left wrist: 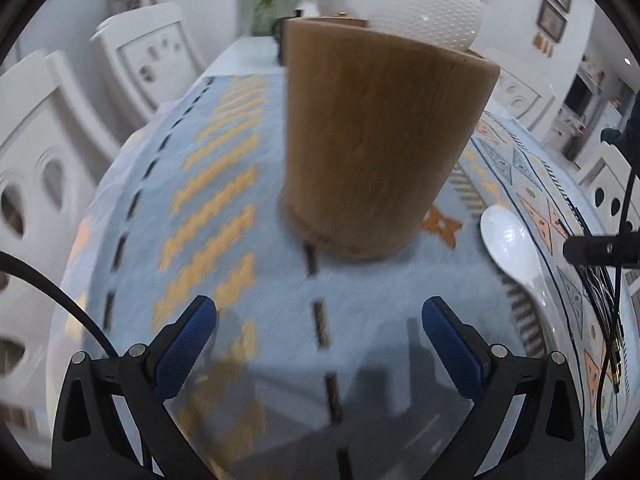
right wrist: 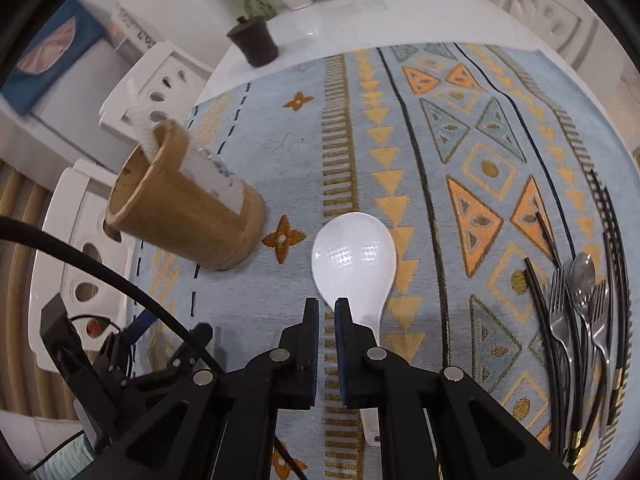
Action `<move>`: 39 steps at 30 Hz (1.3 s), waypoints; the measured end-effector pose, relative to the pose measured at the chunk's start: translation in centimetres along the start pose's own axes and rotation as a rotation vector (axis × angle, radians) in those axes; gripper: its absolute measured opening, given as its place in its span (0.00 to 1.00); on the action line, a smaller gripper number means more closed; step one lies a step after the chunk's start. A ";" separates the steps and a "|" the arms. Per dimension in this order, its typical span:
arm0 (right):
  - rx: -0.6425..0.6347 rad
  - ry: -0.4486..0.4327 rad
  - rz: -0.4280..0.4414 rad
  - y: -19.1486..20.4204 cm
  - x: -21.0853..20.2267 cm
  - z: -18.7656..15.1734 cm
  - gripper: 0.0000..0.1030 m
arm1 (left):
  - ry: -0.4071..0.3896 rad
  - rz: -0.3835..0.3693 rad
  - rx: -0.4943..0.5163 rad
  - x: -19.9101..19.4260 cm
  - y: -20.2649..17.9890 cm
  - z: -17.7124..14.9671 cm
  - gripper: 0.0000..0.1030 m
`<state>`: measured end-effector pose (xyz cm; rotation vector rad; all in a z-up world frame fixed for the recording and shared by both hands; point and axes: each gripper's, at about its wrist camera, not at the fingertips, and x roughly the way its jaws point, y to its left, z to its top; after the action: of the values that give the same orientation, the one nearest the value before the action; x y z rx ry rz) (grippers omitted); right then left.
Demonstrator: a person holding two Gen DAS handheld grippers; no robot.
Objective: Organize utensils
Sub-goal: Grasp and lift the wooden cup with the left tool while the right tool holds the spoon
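Both views are evenly and brightly lit from overhead, cool and white. The left wrist view is smeared by motion blur: the wooden cup (left wrist: 380, 136) and the patterned cloth (left wrist: 224, 208) around it lose their edges. The right wrist view is sharper; glare patches sit on the white spoon (right wrist: 354, 260). Soft shadows fall below the cup. Fisheye bending curves everything toward dark rounded corners.

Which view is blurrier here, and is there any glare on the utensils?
Left wrist view: motion blur smears the wooden holder and tablecloth; a highlight sits on the white paddle in the holder. Right wrist view: sharper, with speckled glare on the white rice spoon and fisheye bending at the edges.
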<state>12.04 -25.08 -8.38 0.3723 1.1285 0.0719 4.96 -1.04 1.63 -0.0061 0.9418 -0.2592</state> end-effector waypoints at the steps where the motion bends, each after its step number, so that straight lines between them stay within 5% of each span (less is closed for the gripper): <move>1: 0.010 0.003 -0.001 -0.2 0.1 0.0 0.07 | -0.005 -0.016 0.006 0.3 -0.3 0.6 1.00; 8: 0.021 0.031 -0.002 -0.5 0.9 0.4 0.08 | -0.134 0.071 0.015 1.2 -1.9 2.8 1.00; 14: 0.003 0.063 -0.010 0.0 2.2 1.2 0.09 | -0.163 0.290 0.077 2.2 -5.7 3.5 1.00; 18: 0.002 0.077 -0.012 0.4 2.7 1.9 0.09 | -0.153 0.372 0.130 3.1 -7.0 4.3 1.00; 22: -0.011 0.067 -0.031 0.3 2.6 2.3 0.09 | -0.168 0.321 0.152 2.3 -6.6 4.0 0.96; 30: 0.009 0.092 -0.032 -0.7 2.7 1.3 0.09 | -0.164 0.096 0.275 -0.7 -3.2 3.4 0.93; 39: -0.011 0.111 -0.026 -0.1 2.3 0.1 0.09 | -0.175 0.112 0.288 -3.2 -2.5 -0.1 0.92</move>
<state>13.11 -24.59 -10.37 0.3470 1.2416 0.0766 2.50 -2.76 4.42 0.2835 0.7220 -0.2836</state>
